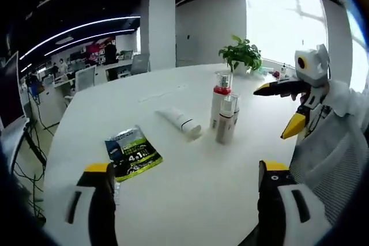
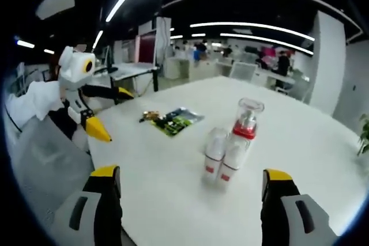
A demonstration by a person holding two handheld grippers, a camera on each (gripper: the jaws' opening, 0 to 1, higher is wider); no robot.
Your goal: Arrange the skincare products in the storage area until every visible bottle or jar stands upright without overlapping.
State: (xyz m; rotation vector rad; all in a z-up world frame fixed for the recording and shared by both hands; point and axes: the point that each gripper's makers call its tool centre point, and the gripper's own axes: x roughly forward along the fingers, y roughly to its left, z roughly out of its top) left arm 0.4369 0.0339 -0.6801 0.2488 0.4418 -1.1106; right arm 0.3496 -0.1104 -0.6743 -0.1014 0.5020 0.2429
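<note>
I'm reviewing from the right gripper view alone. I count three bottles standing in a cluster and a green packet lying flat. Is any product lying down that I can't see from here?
Observer: Yes. The left gripper view shows a white tube lying on its side on the table.
Reviewer: Is it touching the bottles?
Observer: No. A strip of bare table separates it from the red-collared bottle. The tube lies on that bottle's green packet side.
</note>
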